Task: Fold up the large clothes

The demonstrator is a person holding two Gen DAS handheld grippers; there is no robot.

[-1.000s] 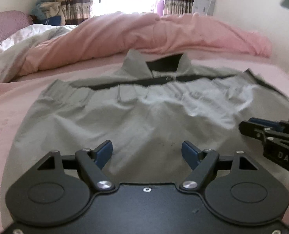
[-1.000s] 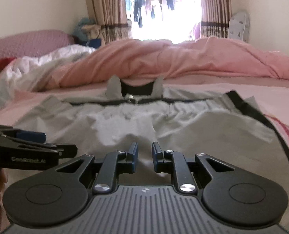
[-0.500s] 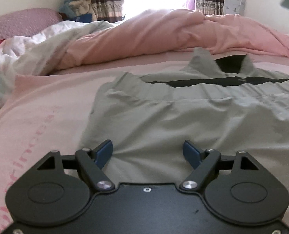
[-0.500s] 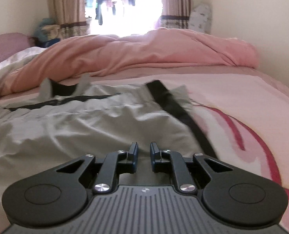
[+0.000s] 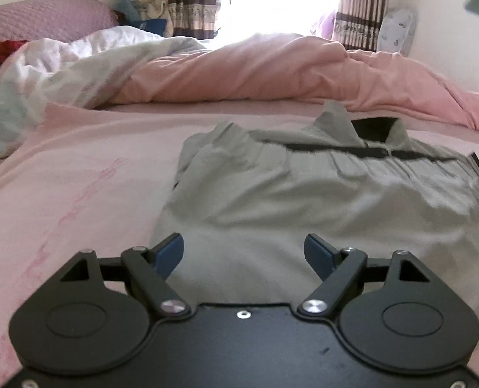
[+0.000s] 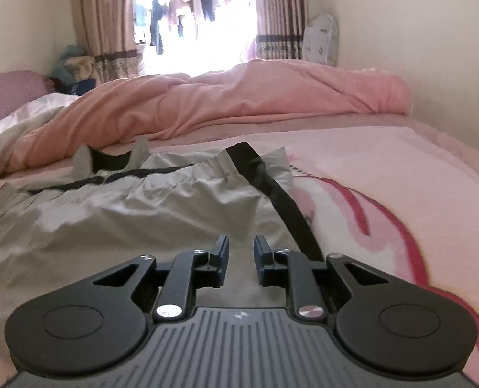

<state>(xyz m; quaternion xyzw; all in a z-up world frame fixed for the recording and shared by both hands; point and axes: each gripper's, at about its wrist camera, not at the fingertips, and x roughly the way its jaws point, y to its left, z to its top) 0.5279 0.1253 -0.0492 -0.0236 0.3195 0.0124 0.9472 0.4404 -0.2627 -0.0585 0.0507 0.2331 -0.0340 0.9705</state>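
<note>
A large grey garment (image 5: 304, 200) with black trim and a standing collar (image 5: 368, 127) lies flat on the pink bed sheet (image 5: 77, 174). My left gripper (image 5: 244, 252) hovers open over its near left part, nothing between the blue pads. In the right wrist view the same grey garment (image 6: 126, 213) fills the left, and its black trim strip (image 6: 281, 194) runs along the right edge. My right gripper (image 6: 241, 255) sits above the cloth near that strip. Its jaws are opening, with a narrow gap and nothing gripped.
A rumpled pink duvet (image 5: 271, 71) lies across the far side of the bed, and a white quilt (image 5: 61, 61) is bunched at the far left. Curtains (image 6: 103, 22) frame a bright window behind. A wall (image 6: 433, 32) runs along the right side.
Both grippers have spread apart: the left view slid toward the garment's left edge, the right view toward its right edge. The right jaws narrowed, then widened a little. Neither gripper shows in the other's view now.
</note>
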